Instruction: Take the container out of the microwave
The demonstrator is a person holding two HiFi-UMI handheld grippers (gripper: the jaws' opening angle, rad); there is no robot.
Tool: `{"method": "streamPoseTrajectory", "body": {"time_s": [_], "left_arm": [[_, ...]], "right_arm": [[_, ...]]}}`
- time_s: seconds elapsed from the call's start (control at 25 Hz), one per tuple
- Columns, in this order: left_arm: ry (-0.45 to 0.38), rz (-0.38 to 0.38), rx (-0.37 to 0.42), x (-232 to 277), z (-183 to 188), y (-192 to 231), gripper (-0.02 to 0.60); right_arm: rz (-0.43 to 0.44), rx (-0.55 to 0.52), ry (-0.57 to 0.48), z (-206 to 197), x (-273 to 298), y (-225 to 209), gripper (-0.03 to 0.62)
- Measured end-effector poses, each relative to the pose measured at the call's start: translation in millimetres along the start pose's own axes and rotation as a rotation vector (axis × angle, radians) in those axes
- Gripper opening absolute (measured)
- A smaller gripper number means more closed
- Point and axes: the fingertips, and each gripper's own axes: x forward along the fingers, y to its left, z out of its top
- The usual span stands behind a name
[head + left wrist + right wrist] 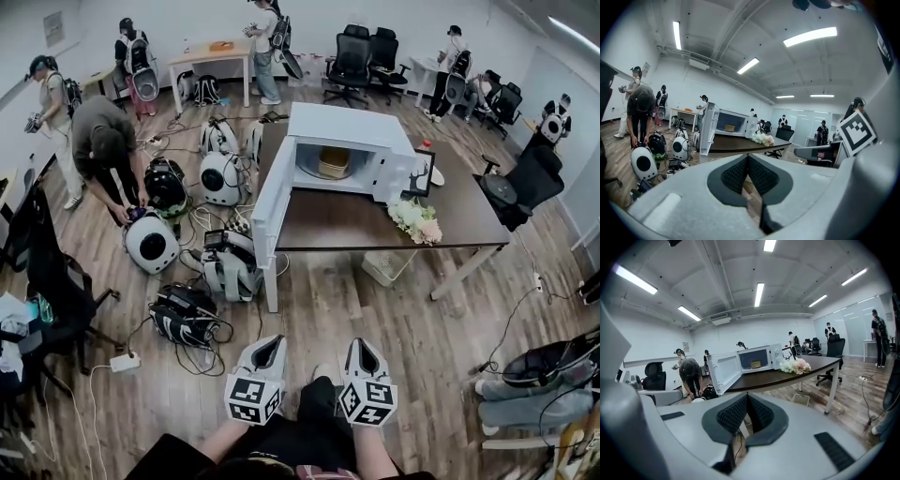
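At the far left, a bent-over person point(101, 145) leaned over white pod-shaped packs point(152, 242) lying among cables on the wooden floor point(328, 309). The left gripper point(268, 341) was held low in front of the person's body, forearm drawn in close, and pointed forward and slightly downward toward the table point(459, 220). Its pads point(738, 174) met at the tips with nothing between them. Ahead, well apart from both grippers, the white microwave point(352, 127) stood on the table's left end with its door point(272, 202) swung wide open. The container point(334, 161) sat inside the cavity. The right gripper point(362, 343) was held just beside the left, parallel and aimed the same way. Its jaws were likewise closed together and empty. Right of the microwave stood a small picture frame point(419, 175) with a bunch of pale flowers point(415, 221) in front.
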Motion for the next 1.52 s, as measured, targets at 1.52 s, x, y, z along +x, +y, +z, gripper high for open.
{"method": "streamPoseTrajectory", "body": {"time_s": [1.52], "left_arm": [[-0.017,0.183,-0.047,225.3,44.6,-32.9,0.009]], "right_arm": [[0.15,-0.011,0.127,58.5,180.9,-136.7,0.008]]}}
